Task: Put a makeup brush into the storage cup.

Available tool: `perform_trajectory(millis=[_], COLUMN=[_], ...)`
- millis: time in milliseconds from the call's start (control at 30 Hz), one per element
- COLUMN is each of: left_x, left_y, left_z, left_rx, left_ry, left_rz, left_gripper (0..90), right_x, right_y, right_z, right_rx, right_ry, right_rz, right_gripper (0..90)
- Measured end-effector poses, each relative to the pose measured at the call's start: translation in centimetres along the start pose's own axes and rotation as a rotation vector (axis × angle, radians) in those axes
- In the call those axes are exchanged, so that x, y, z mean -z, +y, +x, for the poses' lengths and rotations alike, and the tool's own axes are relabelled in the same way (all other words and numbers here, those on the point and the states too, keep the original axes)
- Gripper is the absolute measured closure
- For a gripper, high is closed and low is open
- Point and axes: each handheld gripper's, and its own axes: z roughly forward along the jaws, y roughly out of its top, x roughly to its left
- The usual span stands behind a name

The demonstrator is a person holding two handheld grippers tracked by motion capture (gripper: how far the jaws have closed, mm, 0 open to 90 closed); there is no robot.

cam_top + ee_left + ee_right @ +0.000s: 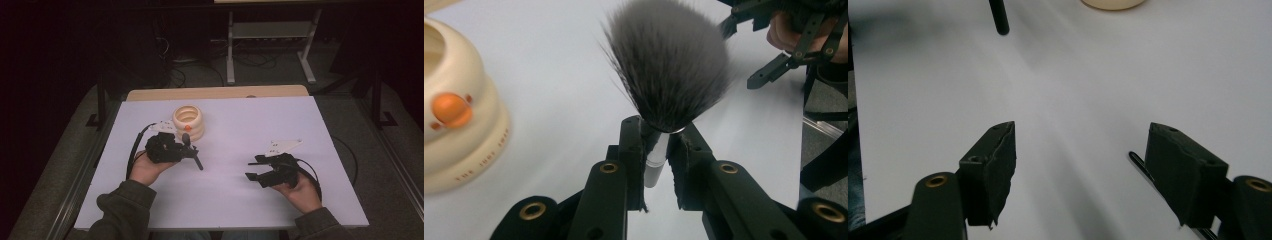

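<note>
A: Status on the left claw (659, 150)?

B: Clenched on the makeup brush (669, 65), gripping the pale handle right below the ferrule. In the left claw's own view the bristles fan out past the jaw tips; in the high view the dark handle end sticks out toward the counter (240, 200) middle, tilted down. Prob. gripped near the head for control of the bristle end.

A: Where's the brush rel. to the holder?

B: Just beside the cream ringed holder (188, 121), which sits near the far edge of the counter, left of centre. Brush is off the surface, on the near-right side of the holder. Looks like it's either headed into the holder's open top or just out of it; can't tell which.

A: Right claw?

B: Right claw (1083, 165) released, jaws wide apart, nothing between them. Hovers low over the near-right part of the counter, well apart from the brush. Likely parked so it's out of the way, or on standby to steady the holder.

A: Any markings?

B: Holder has an orange round button (451, 110) on its side w/ small orange dots next to it, plus a line of small print along the lower ring. Too blurred to read for certain. No brand visible on the brush.
</note>
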Motion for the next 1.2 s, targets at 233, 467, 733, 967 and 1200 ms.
perform_trajectory(millis=[233,467,733,967,1200], left_x=[1.2,2.5,3.4,3.9,4.0], left_y=[2.1,4.5,7.3,8.8,9.8], left_z=[1.5,3.1,4.8,6.2,7.3], left_rx=[0.042,0.058,0.069,0.093,0.108], left_ry=[-0.021,0.005,0.054,0.109,0.153], left_rz=[-0.024,-0.031,-0.021,-0.015,-0.012], left_gripper=[77.0,76.9,76.9,76.9,76.8], right_x=[0.8,1.1,1.1,1.1,1.5], right_y=[-0.8,-1.0,-0.9,-0.9,-0.7], right_z=[-0.7,-1.0,-0.9,-1.0,-0.9], right_rx=[-0.016,-0.021,-0.022,-0.023,-0.024], right_ry=[-0.013,-0.025,-0.022,-0.024,-0.025], right_rz=[0.001,-0.012,-0.008,-0.012,-0.028], right_gripper=[27.4,27.4,27.4,26.9,26.9])
